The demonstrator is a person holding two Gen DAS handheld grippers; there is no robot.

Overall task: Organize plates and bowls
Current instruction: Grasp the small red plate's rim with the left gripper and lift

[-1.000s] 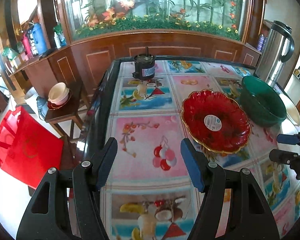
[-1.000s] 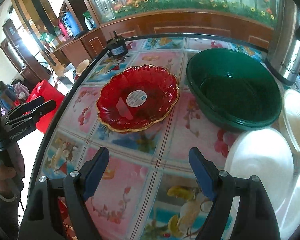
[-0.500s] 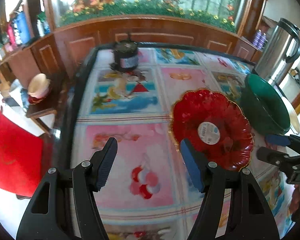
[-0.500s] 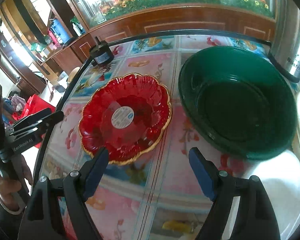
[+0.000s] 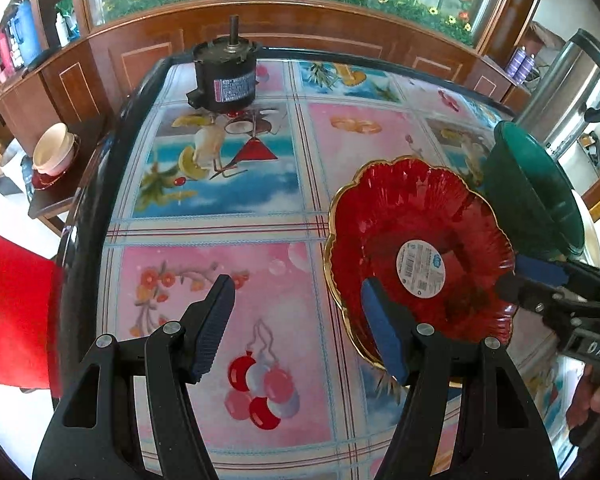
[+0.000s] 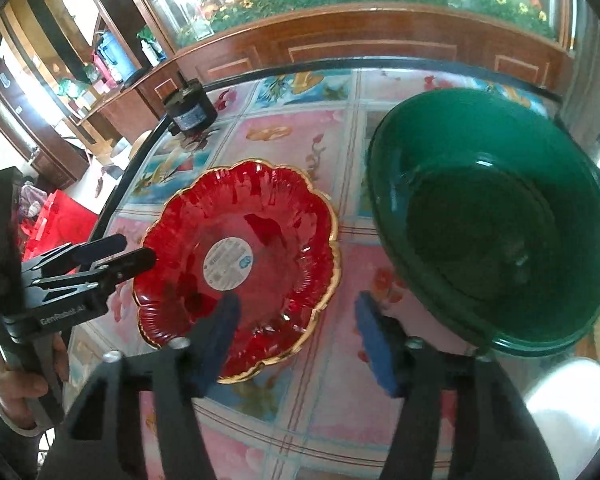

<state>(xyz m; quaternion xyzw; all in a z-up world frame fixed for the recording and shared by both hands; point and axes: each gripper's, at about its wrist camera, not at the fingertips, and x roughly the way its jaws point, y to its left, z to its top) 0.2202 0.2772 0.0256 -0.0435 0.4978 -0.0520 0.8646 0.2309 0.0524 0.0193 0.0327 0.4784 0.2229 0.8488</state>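
A red scalloped glass plate (image 5: pixel 416 248) with a gold rim and a round sticker lies on the patterned table; it also shows in the right wrist view (image 6: pixel 240 256). A dark green bowl (image 6: pixel 496 216) sits right of it, also in the left wrist view (image 5: pixel 536 192). My left gripper (image 5: pixel 296 324) is open, its right finger over the plate's left rim. My right gripper (image 6: pixel 296 336) is open, straddling the plate's near right rim. Each gripper shows in the other's view, the right one (image 5: pixel 540 284) at the plate's far side.
A black motor (image 5: pixel 225 76) stands at the table's far left corner. A steel kettle (image 5: pixel 572 92) stands at the far right. White plates (image 6: pixel 568 404) lie near right. A side table with a cup (image 5: pixel 54 150) and a red bag (image 5: pixel 12 308) are off the left edge.
Both grippers have moved forward and lower toward the red plate, which now sits between them. Both stay open.
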